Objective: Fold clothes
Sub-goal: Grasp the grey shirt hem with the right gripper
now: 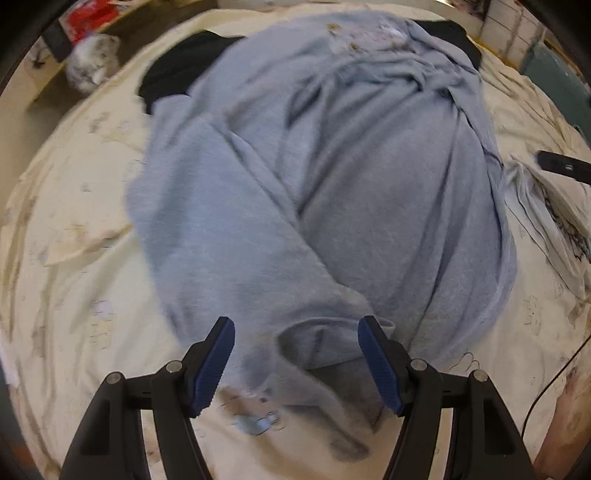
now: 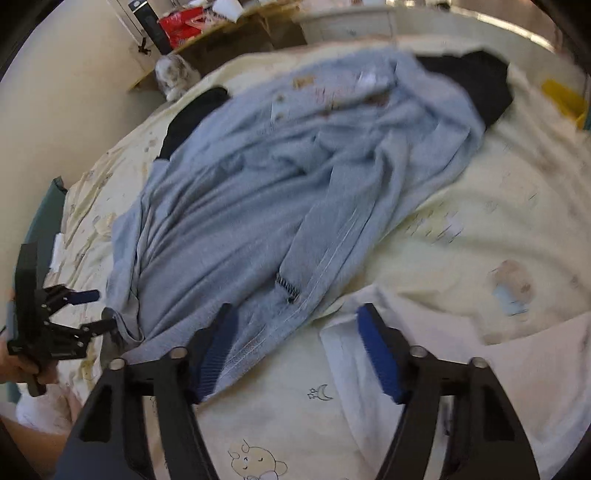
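Observation:
A light grey-blue garment [image 1: 332, 177] lies rumpled across a cream printed bed sheet [image 1: 74, 258], with a sleeve folded over its near left side. My left gripper [image 1: 297, 328] hovers open over the garment's near hem, nothing between its blue pads. In the right wrist view the same garment [image 2: 258, 192] stretches away, its stitched hem close to my right gripper [image 2: 295, 314], which is open and holds nothing. The left gripper [image 2: 92, 310] also shows there at the far left, open at the garment's corner, held by a hand.
A black garment [image 1: 177, 74] lies under the far end of the grey one, also seen as black cloth [image 2: 476, 81]. A white printed garment [image 1: 546, 214] lies at the right. A wooden shelf with a red pack [image 2: 181, 26] stands beyond the bed.

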The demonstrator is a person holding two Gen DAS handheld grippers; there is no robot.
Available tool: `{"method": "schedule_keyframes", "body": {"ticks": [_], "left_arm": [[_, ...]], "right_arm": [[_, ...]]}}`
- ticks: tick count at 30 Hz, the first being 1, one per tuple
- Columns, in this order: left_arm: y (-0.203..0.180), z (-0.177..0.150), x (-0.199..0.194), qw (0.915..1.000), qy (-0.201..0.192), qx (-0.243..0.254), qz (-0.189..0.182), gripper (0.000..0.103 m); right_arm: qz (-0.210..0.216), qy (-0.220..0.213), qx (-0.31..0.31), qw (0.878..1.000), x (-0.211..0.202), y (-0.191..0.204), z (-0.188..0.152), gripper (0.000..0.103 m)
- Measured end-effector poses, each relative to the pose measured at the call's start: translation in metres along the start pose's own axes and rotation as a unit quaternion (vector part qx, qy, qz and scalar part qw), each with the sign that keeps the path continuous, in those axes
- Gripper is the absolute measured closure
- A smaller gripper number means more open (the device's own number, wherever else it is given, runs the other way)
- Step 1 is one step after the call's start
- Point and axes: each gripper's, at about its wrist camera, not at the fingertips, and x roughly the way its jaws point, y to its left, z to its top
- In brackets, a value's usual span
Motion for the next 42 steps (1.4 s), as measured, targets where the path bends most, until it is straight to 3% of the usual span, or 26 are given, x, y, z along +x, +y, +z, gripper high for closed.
{"method": "schedule_keyframes", "body": {"ticks": [2, 5, 6, 7, 9, 10, 15, 16, 17, 21, 25, 31, 32, 34, 35, 36, 37, 39, 42], "left_arm": [[-0.002, 0.003, 0.003, 0.9998, -0.011, 0.012, 0.014, 0.033], [0.001, 0.01, 0.008, 0.9991, -0.012, 0.019, 0.036, 0.053], [0.004, 0.012, 0.007, 0.9991, -0.014, 0.017, 0.036, 0.064], [0.007, 0.013, 0.006, 0.9988, -0.018, 0.016, 0.043, 0.086], [0.014, 0.015, 0.005, 0.9979, -0.021, 0.01, 0.06, 0.101], [0.019, 0.015, 0.004, 0.9985, -0.023, -0.001, 0.051, 0.101], [0.033, 0.014, -0.002, 0.998, -0.036, -0.025, 0.047, 0.101], [0.039, 0.014, -0.004, 0.9974, -0.039, -0.035, 0.05, 0.101], [0.045, 0.014, -0.007, 0.9968, -0.043, -0.042, 0.052, 0.101], [0.074, 0.006, -0.03, 0.992, -0.06, -0.079, 0.078, 0.102], [0.119, -0.017, -0.051, 0.9847, -0.055, -0.099, 0.133, 0.103], [0.179, -0.079, -0.061, 0.9685, -0.018, -0.159, 0.191, 0.103], [0.186, -0.087, -0.058, 0.9673, -0.01, -0.17, 0.188, 0.103], [0.185, -0.094, -0.047, 0.9739, 0.007, -0.177, 0.143, 0.103], [0.175, -0.093, -0.044, 0.9785, 0.008, -0.161, 0.129, 0.101], [0.164, -0.092, -0.042, 0.9827, 0.01, -0.145, 0.114, 0.091], [0.154, -0.091, -0.039, 0.9865, 0.011, -0.128, 0.102, 0.073], [0.123, -0.079, -0.032, 0.9934, 0.003, -0.052, 0.102, 0.053], [0.089, -0.062, -0.024, 0.9929, -0.013, 0.052, 0.107, 0.05]], "right_arm": [[0.015, 0.016, 0.01, 1.0, 0.014, -0.004, 0.001, 0.035], [0.015, 0.027, 0.012, 0.999, 0.032, -0.006, 0.004, 0.035], [0.01, 0.03, 0.015, 0.999, 0.037, -0.007, 0.006, 0.035], [0.015, 0.03, 0.021, 0.999, 0.039, -0.008, 0.006, 0.035], [0.034, 0.032, 0.032, 0.998, 0.043, -0.01, 0.004, 0.043], [0.043, 0.033, 0.037, 0.998, 0.045, -0.011, 0.003, 0.059], [0.045, 0.043, 0.044, 0.997, 0.05, -0.011, 0.001, 0.072], [0.047, 0.041, 0.043, 0.997, 0.05, -0.011, 0.001, 0.089], [0.048, 0.039, 0.043, 0.997, 0.049, -0.011, 0.001, 0.096], [0.047, 0.01, 0.052, 0.997, 0.028, -0.015, 0.005, 0.098], [0.039, -0.017, 0.04, 0.998, -0.008, -0.02, 0.003, 0.098], [-0.009, 0.005, 0.037, 0.999, -0.049, -0.047, -0.024, 0.098], [-0.017, 0.009, 0.039, 0.999, -0.055, -0.053, -0.029, 0.098], [-0.033, 0.017, 0.044, 0.998, -0.066, -0.065, -0.038, 0.098], [-0.039, 0.02, 0.049, 0.998, -0.067, -0.07, -0.042, 0.098], [-0.044, 0.025, 0.053, 0.997, -0.066, -0.074, -0.044, 0.098], [-0.048, 0.03, 0.056, 0.997, -0.064, -0.078, -0.046, 0.098], [-0.057, 0.04, 0.063, 0.996, -0.062, -0.085, -0.05, 0.098], [-0.075, 0.035, 0.057, 0.995, -0.067, -0.084, -0.045, 0.095]]}}
